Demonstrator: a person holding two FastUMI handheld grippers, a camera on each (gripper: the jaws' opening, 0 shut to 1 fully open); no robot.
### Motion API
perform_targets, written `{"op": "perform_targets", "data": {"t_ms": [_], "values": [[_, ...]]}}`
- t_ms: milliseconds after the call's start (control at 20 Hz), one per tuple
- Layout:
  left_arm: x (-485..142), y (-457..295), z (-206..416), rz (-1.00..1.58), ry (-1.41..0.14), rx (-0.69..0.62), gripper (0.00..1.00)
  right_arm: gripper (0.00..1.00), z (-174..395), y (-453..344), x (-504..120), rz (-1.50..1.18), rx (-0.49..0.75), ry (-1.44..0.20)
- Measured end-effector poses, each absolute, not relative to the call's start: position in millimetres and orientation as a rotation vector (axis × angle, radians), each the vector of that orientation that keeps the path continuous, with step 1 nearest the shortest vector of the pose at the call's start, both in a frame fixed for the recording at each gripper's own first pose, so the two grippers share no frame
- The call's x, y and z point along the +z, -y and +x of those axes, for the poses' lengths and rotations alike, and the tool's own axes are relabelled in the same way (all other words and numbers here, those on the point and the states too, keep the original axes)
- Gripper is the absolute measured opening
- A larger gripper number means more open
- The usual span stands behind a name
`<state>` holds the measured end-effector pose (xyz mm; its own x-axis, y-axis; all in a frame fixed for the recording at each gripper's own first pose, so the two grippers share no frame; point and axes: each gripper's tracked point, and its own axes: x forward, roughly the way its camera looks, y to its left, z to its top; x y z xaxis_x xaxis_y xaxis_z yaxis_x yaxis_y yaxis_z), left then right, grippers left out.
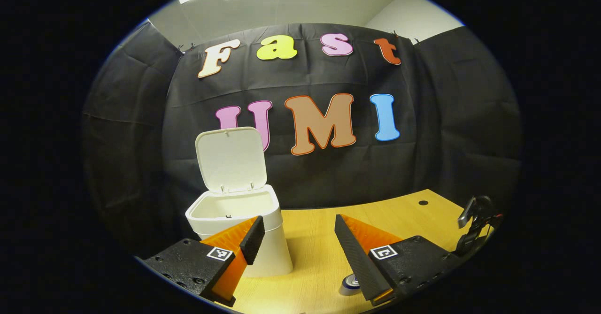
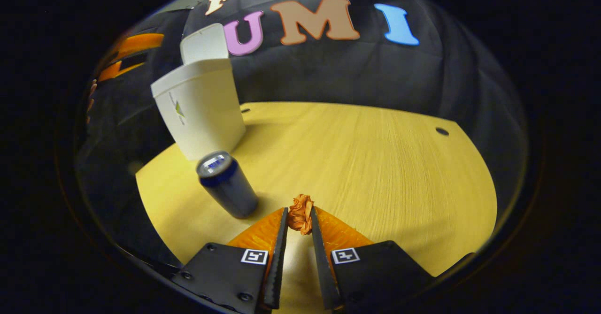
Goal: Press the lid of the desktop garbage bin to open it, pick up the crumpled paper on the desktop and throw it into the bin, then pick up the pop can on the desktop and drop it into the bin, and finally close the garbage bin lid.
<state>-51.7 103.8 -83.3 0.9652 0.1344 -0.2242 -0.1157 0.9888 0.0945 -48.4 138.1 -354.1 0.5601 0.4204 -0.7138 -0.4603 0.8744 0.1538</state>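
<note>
Your right tongs [image 2: 298, 220] are clenched on the crumpled paper [image 2: 301, 214], pinched at the very tips low over the surface [image 2: 375, 164]; keep that squeeze firm and lift straight up before carrying. The can [image 2: 227, 183] stands just to its left, so clear it. Beyond, the bin [image 2: 199, 107] waits with its lid [image 1: 230, 159] up. Your left tongs [image 1: 296, 232] hang released near the bin's rim.

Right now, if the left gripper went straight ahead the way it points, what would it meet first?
Probably nothing near: the open left gripper points past the bin's right side, over bare desktop toward the black cloth wall. Depth is unclear; its left finger might graze the bin.
</note>
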Motion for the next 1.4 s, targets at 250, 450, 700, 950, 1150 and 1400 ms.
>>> {"op": "perform_targets", "data": {"t_ms": [250,450,700,950,1150,1400], "values": [[-78.8,-97.9,-46.9,0.077,-0.214,0.102,0.9,0.35,-16.5,-164.8,-252.5,-0.038,0.618,-0.577],[-75.5,-103.0,-46.9,0.07,-0.202,0.103,0.9,0.35,1.6,-201.4,-191.7,-0.032,0.681,-0.461],[-75.0,-115.7,-50.3,0.058,-0.197,0.121,0.9,0.36,21.1,-236.6,-139.6,-0.007,0.744,-0.372],[-74.9,-132.7,-56.2,0.047,-0.194,0.147,0.92,0.34,38.3,-279.3,-85.0,-0.01,0.829,-0.259],[-74.6,-149.9,-61.0,0.039,-0.19,0.173,0.92,0.32,49.5,-325.2,-52.5,-0.013,0.907,-0.191],[-76.2,-173.4,-67.1,0.03,-0.187,0.209,0.9,0.36,67.9,-369.1,-49.4,0.006,0.958,-0.211]]}}
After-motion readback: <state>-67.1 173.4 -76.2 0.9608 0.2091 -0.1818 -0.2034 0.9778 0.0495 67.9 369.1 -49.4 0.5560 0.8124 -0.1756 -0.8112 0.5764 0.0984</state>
